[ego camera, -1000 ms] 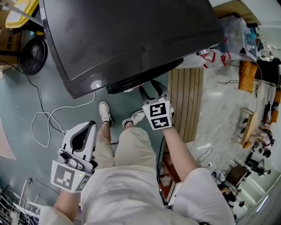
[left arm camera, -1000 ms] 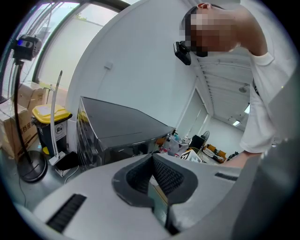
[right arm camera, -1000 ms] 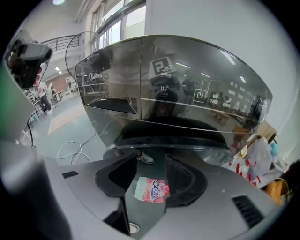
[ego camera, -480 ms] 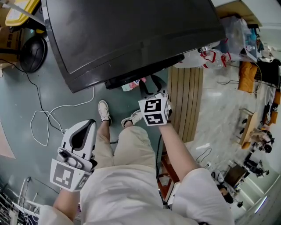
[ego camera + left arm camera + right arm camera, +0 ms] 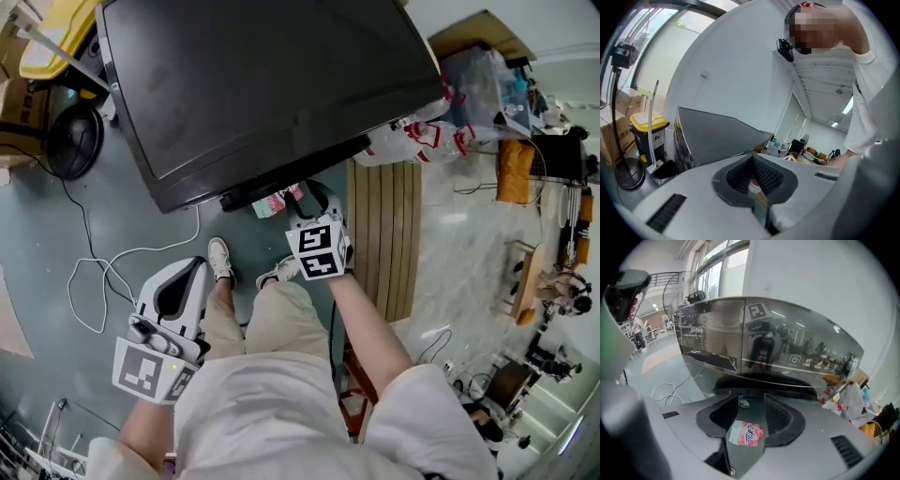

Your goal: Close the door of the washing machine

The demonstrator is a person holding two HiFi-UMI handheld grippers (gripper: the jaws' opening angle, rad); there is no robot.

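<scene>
Right tongs (image 5: 751, 397), parted and empty, are hovering before the dark glossy washing machine's (image 5: 272, 84) black curved door (image 5: 291, 175); pressing squarely seems wise. Left tongs (image 5: 752, 157) are hanging clenched.

Bright, even indoor light fills every view. Daylight enters through windows (image 5: 715, 273) at eleven o'clock in the right gripper view, and the glossy front of the washing machine (image 5: 764, 343) throws back pale reflections. Both gripper views bulge strongly, with dark, soft corners.
</scene>
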